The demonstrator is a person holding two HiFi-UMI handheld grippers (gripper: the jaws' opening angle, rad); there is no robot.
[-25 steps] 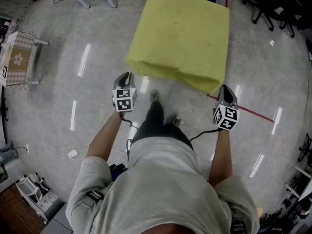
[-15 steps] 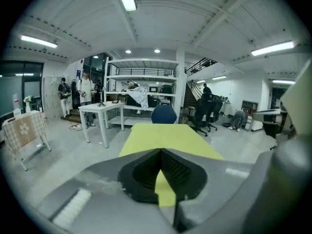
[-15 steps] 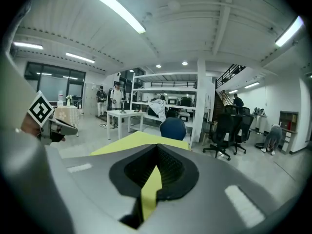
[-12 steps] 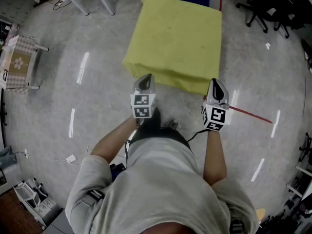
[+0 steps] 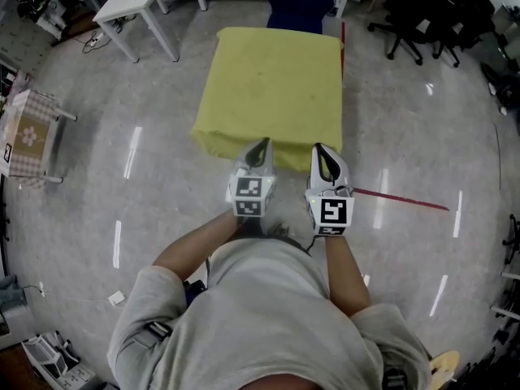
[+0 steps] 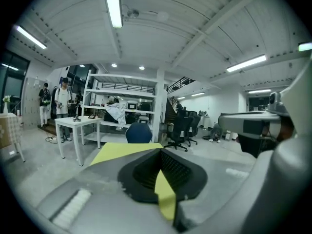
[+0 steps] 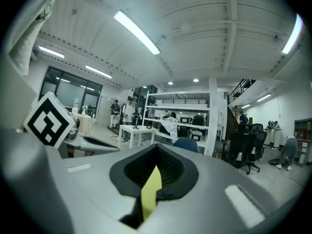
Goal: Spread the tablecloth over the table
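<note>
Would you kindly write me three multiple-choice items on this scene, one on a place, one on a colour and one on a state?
1. Where do the left gripper and right gripper meet the tablecloth?
A. its far edge
B. its near edge, towards the person
C. its middle

2. What colour is the tablecloth?
A. yellow
B. white
C. red

3. How are the left gripper's jaws?
A. wide apart, empty
B. shut on a fold of tablecloth
C. shut on nothing

Answers:
1 B, as the head view shows both tips at the near hem.
2 A, since it is yellow in every view.
3 B, because a yellow strip sits pinched in the left gripper view.
</note>
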